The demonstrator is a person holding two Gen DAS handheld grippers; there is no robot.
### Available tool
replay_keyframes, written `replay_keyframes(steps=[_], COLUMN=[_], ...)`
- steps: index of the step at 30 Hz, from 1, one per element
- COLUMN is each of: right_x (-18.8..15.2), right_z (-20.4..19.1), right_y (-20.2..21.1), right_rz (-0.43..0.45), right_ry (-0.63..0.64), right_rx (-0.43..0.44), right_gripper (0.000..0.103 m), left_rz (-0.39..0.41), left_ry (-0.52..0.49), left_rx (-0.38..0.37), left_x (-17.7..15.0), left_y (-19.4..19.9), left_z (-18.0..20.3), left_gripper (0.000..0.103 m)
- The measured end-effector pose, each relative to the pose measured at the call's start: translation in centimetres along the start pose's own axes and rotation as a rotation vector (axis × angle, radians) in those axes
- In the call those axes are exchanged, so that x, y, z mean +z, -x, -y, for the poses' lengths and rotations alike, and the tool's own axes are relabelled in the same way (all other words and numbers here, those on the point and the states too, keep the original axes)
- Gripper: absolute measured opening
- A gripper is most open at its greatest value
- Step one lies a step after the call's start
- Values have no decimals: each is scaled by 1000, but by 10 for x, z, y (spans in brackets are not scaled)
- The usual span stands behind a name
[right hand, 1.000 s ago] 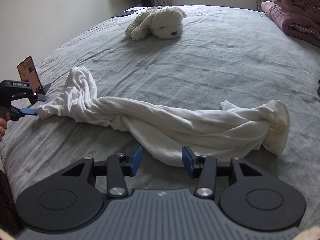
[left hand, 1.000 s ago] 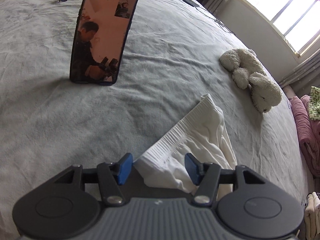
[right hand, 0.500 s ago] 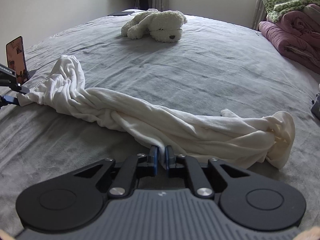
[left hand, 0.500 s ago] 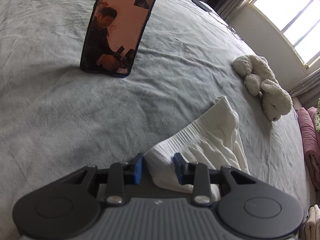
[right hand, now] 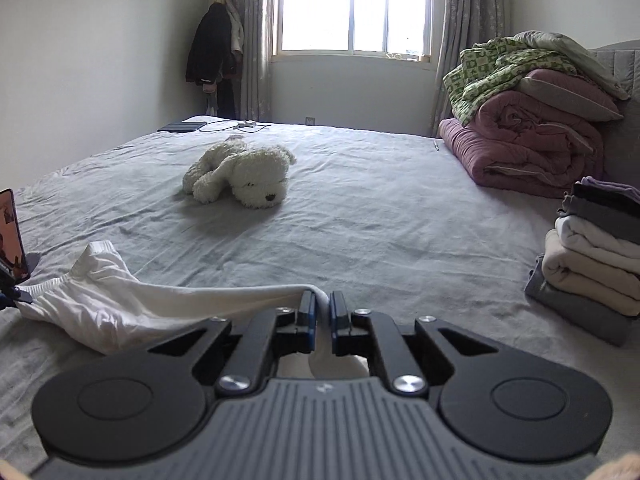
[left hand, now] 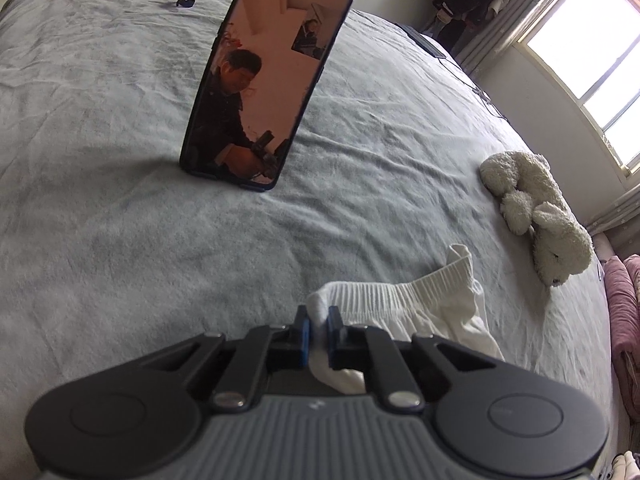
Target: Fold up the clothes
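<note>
White trousers with a ribbed elastic waistband lie bunched lengthwise on the grey bed sheet. My left gripper is shut on the waistband corner, with white cloth pinched between its blue pads. My right gripper is shut on the trousers further along and holds that part lifted above the bed, so the cloth stretches taut from it to the left gripper at the left edge of the right wrist view. The leg ends are hidden below my right gripper.
A phone stands upright on the bed ahead of my left gripper. A white plush dog lies mid-bed. Folded clothes are stacked at the right, rolled quilts behind them. A tablet and cables lie near the window.
Both grippers closed on the trousers: left on the waistband corner, right on the middle. My right gripper then rose, lifting and stretching the cloth between the two.
</note>
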State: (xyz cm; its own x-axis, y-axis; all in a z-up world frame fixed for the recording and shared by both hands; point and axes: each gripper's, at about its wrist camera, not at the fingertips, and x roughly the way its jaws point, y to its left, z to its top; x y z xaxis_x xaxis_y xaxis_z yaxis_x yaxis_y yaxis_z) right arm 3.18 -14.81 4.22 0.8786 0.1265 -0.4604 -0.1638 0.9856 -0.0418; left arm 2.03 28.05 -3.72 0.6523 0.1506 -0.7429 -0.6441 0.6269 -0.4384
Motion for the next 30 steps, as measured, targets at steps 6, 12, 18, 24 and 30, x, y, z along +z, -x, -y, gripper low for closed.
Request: replay_keyframes(steps=[6, 12, 18, 24, 30], right_x=[26, 49, 61, 44, 23], right_z=[1, -1, -6, -10, -11], right_y=[-46, -101, -150, -179, -154], right_rz=[-24, -60, -100, -194, -237], right_ry=[29, 28, 28, -47, -130], right_rx=[-63, -122, -163, -142, -8], right_gripper=[8, 8, 8, 11, 48], left_rz=[-2, -16, -35, -53, -74], left_ry=[-15, -35, -44, -81, -106], left_rx=[-16, -33, -56, -53, -57], left_x=[4, 8, 13, 15, 14], left_y=[-1, -5, -11, -16, -20], left_z=[7, 14, 16, 24, 29], left_gripper=[8, 8, 8, 8, 9])
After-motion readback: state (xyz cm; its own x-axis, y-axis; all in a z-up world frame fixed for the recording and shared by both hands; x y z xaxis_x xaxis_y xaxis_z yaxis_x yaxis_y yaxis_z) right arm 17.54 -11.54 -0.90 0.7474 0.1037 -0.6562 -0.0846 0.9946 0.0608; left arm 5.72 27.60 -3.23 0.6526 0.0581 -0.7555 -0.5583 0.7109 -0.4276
